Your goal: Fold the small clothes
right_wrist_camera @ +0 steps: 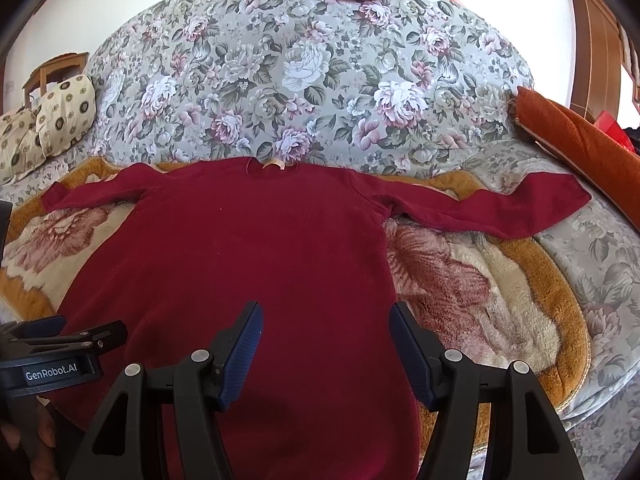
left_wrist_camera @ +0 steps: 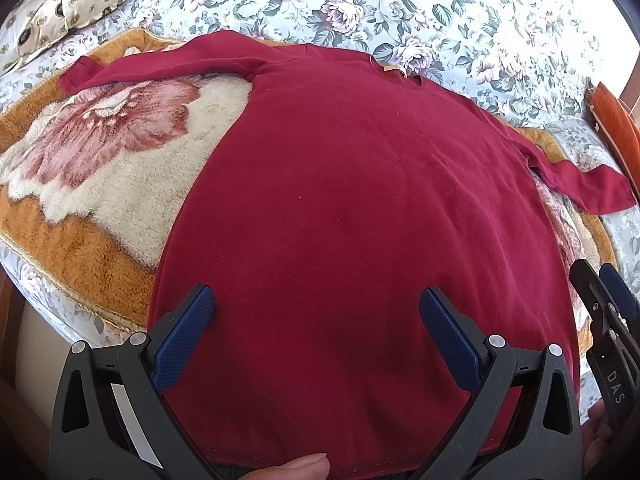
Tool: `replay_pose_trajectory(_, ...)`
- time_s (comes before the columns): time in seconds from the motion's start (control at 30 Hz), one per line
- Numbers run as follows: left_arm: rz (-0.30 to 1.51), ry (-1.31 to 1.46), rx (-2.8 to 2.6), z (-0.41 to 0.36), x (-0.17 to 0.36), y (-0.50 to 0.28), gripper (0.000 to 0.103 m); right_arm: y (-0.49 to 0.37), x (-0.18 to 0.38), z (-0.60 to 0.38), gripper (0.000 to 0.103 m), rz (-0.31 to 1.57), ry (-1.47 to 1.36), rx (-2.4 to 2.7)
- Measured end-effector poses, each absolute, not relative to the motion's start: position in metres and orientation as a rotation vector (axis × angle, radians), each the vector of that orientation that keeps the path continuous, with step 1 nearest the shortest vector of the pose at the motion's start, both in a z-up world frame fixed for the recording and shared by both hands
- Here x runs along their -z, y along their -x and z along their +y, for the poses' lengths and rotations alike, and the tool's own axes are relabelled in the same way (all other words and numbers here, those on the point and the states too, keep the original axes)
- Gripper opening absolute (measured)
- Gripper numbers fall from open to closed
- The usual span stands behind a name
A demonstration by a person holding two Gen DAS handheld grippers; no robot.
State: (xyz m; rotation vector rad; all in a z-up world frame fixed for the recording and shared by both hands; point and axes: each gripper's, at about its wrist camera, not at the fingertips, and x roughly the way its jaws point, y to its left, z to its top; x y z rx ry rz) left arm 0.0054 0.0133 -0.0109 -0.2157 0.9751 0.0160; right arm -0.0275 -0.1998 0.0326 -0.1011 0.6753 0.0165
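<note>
The red sweater (right_wrist_camera: pixel 248 248) lies spread flat on the blanket (right_wrist_camera: pixel 480 280), sleeves out, nothing folded yet, while the left gripper (left_wrist_camera: pixel 316 312) and right gripper (right_wrist_camera: pixel 326 328) hover over its hem, jaws released.

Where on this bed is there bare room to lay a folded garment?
Free: the fleece blanket right of the red top's body, below its sleeve; the floral cover beyond the collar. Crowded: the corner by the patterned pillows.

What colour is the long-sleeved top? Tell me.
Dark red top, plain; clearest in the right wrist view.
</note>
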Motion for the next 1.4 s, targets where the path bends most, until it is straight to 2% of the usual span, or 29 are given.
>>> replay_pose_trajectory(0.83,0.987,0.277,-0.011,0.023,0.013,-0.004,0.103,0.031,-0.032,-0.194,0.063,0.663,0.162,0.005)
replay_pose_trajectory(1.1,1.017,0.225,-0.043,0.020,0.009,-0.011,0.103,0.028,-0.055,-0.188,0.063,0.598,0.149,-0.039)
replay_pose_trajectory(1.4,0.802,0.134,-0.090,0.057,-0.055,-0.055,0.103,-0.010,-0.083,-0.165,0.063,0.518,0.130,-0.081)
